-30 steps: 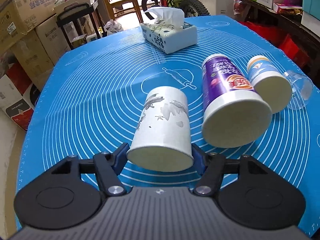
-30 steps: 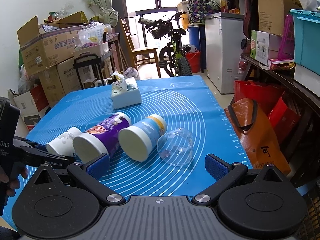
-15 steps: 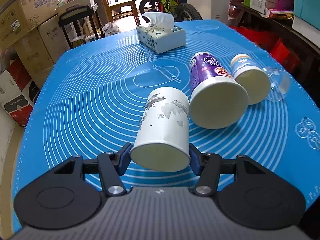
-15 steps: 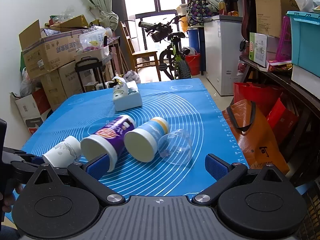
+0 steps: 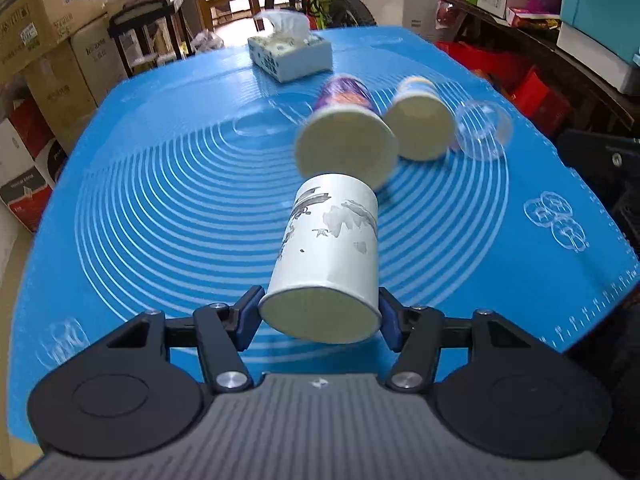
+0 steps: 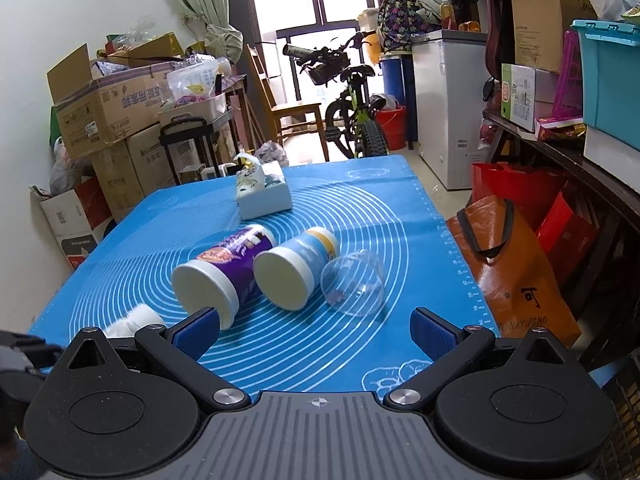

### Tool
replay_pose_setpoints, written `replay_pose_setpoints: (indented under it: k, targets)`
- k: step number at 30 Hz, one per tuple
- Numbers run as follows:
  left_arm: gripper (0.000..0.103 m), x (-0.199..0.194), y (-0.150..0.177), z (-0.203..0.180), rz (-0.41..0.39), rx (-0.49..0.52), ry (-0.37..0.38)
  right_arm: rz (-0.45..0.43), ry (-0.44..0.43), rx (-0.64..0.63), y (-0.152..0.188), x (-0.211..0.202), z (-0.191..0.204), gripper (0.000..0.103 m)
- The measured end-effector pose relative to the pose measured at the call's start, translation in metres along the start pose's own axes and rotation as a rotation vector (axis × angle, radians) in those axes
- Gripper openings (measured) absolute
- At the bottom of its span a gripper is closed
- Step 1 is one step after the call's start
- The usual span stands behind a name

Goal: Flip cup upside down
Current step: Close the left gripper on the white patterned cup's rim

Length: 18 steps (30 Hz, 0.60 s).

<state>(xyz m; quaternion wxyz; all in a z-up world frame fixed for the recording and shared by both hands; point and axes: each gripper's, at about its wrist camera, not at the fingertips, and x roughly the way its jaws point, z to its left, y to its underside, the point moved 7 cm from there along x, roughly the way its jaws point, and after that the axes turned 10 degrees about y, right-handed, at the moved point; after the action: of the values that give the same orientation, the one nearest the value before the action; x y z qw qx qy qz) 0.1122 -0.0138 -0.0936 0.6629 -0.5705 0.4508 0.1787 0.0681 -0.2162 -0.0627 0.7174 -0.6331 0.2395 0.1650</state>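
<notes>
My left gripper (image 5: 319, 318) is shut on a white paper cup with grey ink print (image 5: 330, 248). It holds the cup by its wide end, lifted above the blue mat (image 5: 160, 208), lying along the fingers with the narrow end pointing away. The same cup shows blurred at the lower left of the right wrist view (image 6: 134, 320). My right gripper (image 6: 316, 330) is open and empty above the mat's near edge. Three more cups lie on their sides: a purple one (image 6: 224, 266), a light blue one (image 6: 296, 266) and a clear plastic one (image 6: 354, 282).
A tissue box (image 5: 290, 54) stands at the far side of the mat. Cardboard boxes (image 6: 108, 120) are stacked to the left of the table. Red and orange bags (image 6: 516, 272) and a shelf stand to the right. A bicycle (image 6: 348, 100) is behind the table.
My left gripper has lifted the white cup off the mat and pulled back toward the near edge. The right gripper has risen slightly and stays open.
</notes>
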Motion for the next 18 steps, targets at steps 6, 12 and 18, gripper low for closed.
replay_pose_setpoints:
  k: [6, 12, 18]
  targets:
    - [0.062, 0.009, 0.004, -0.006, 0.012, -0.005, -0.008, 0.028, -0.001, -0.009, 0.008, -0.001, -0.001, 0.1]
    - [0.071, 0.009, 0.003, -0.008, 0.002, 0.005, -0.007, 0.043, 0.006, -0.005, 0.012, 0.0, -0.004, 0.1]
    - [0.082, 0.006, 0.001, -0.005, -0.011, -0.002, -0.012, 0.048, 0.005, -0.014, 0.012, 0.001, -0.002, 0.1]
